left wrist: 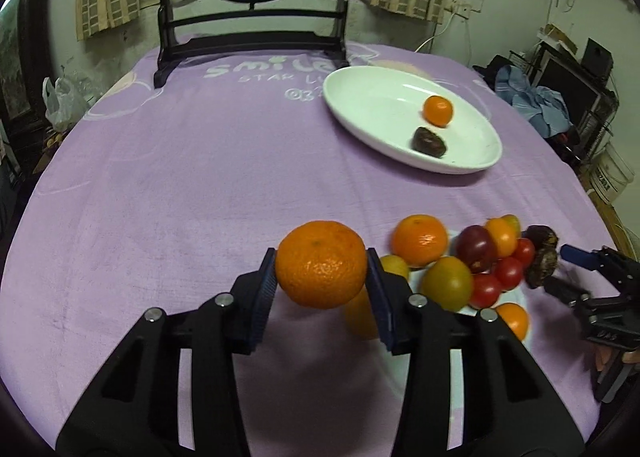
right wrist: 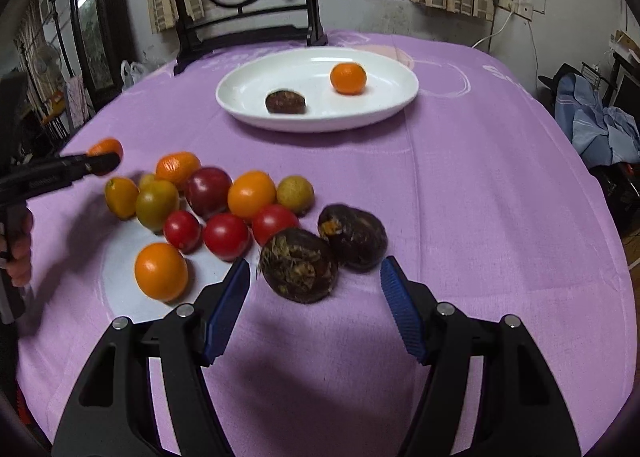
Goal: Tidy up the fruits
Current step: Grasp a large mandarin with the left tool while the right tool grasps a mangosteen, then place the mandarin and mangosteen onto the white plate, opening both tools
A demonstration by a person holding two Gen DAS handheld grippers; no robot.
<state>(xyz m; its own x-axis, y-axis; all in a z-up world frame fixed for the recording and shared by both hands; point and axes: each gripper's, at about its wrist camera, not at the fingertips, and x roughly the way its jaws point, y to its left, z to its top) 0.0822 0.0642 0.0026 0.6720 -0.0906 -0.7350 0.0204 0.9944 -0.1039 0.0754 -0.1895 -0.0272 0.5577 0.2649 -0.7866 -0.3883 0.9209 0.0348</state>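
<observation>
My left gripper is shut on an orange mandarin and holds it above the purple cloth, left of the fruit pile. In the right wrist view the left gripper shows at the far left with the mandarin. My right gripper is open, its fingers on either side of a dark brown water chestnut; a second one lies just beyond. The white oval plate holds one mandarin and one dark chestnut.
The pile has mandarins, red tomatoes, a purple fruit and yellow-green fruits on a white mat. A dark wooden screen stand stands behind the plate. The round table's edge falls off at the right.
</observation>
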